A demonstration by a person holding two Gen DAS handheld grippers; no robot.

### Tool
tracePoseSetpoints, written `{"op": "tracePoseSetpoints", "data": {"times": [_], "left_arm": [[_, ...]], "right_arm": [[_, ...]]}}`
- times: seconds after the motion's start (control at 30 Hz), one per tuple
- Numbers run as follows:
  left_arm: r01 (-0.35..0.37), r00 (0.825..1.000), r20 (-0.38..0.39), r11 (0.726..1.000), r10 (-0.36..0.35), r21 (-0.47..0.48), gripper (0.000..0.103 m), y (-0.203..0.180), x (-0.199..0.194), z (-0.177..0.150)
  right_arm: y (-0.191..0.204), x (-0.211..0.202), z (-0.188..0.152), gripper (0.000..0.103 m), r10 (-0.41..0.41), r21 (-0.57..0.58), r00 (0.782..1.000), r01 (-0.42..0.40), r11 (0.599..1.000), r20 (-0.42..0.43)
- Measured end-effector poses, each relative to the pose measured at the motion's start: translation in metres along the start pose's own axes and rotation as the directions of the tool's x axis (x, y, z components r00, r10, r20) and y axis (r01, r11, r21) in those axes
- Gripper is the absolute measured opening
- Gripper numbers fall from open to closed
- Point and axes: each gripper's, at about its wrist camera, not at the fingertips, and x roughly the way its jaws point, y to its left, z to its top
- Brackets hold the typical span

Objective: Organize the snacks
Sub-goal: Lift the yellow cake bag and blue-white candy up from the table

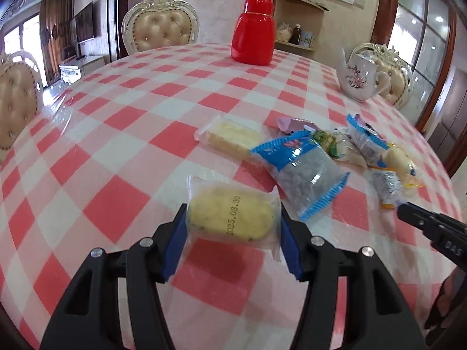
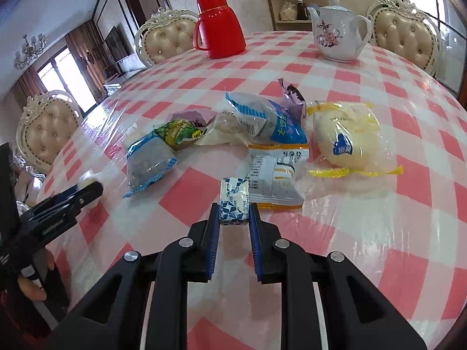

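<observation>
Left tongs [image 1: 232,218], half open, pinch a soft yellow cake [image 1: 232,218] at 6 o'clock above the bench [image 1: 116,134]; light, crushable, wrapper slippery. Right tongs [image 2: 233,214] clamp a small firm candy [image 2: 234,201] across its sides.

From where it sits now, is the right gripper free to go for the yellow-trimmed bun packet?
Probably not yet. The right gripper is shut on a small blue-and-white wrapped snack, so its jaws are occupied. The yellow-trimmed bun packet lies uncovered just ahead and to its right, with nothing blocking the path.
</observation>
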Motion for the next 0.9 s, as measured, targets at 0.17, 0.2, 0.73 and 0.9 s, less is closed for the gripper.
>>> {"op": "tracePoseSetpoints", "data": {"times": [0.17, 0.2, 0.73, 0.9], "left_arm": [[0.024, 1.000, 0.020, 1.000, -0.023, -0.014, 0.058, -0.006, -0.013, -0.012], [0.028, 0.999, 0.022, 0.999, -0.027, -0.016, 0.058, -0.007, -0.015, -0.014], [0.048, 0.997, 0.064, 0.999, -0.049, 0.016, 0.058, -0.028, -0.054, -0.052], [0.059, 0.996, 0.066, 0.997, -0.061, 0.040, 0.058, -0.034, -0.067, -0.065]], "right_arm": [[0.007, -0.012, -0.016, 0.020, 0.016, 0.005, 1.000, -0.016, 1.000, 0.018], [0.009, -0.014, -0.019, 0.020, 0.017, 0.005, 1.000, -0.017, 1.000, 0.020], [0.022, -0.071, -0.074, 0.020, 0.047, 0.063, 0.992, -0.054, 0.997, 0.113], [0.030, -0.084, -0.096, 0.020, 0.048, 0.062, 0.992, -0.056, 0.997, 0.116]]}}
